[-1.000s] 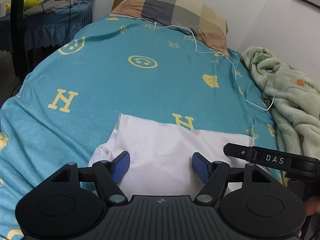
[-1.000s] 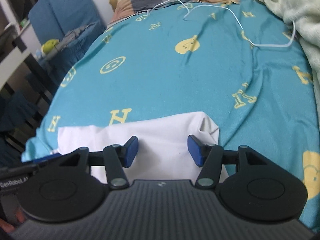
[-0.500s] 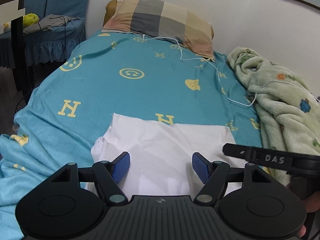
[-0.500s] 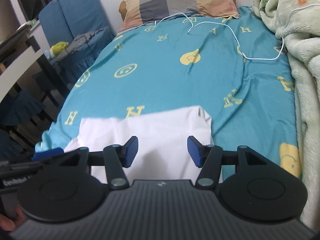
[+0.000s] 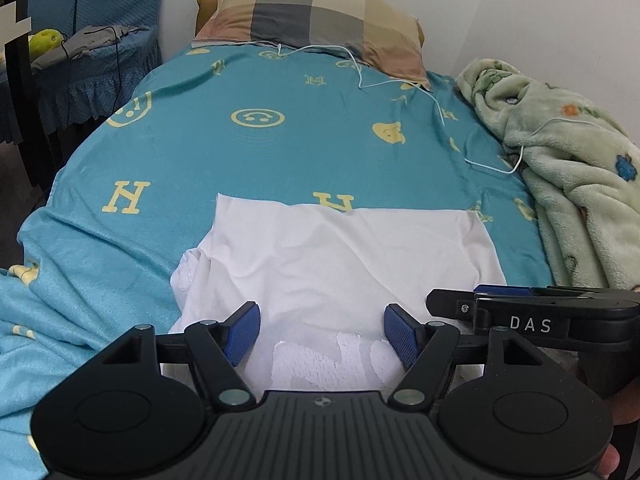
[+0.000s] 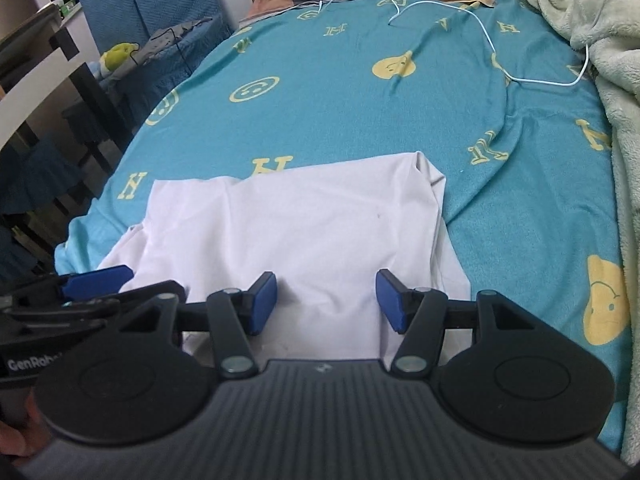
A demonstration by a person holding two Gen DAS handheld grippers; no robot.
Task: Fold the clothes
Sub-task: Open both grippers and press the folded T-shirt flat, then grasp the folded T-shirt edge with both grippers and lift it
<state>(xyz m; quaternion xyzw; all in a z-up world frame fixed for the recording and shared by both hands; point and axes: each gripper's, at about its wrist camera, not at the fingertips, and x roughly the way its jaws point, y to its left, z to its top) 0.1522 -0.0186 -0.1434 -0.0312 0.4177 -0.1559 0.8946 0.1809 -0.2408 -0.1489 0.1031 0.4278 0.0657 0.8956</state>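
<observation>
Both hand-held grippers withdrew; white shirt (image 5: pixel 344 264) lies square-edged.

A checked pillow (image 5: pixel 320 16) heads the teal bedsheet (image 5: pixel 240 152), white cable (image 5: pixel 440 108) trailing toward the green blanket (image 5: pixel 568 168).

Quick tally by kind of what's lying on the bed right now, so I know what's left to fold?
White garment: 1
Plaid pillow: 1
Green fleece blanket: 1
White cable: 1
Total: 4
</observation>
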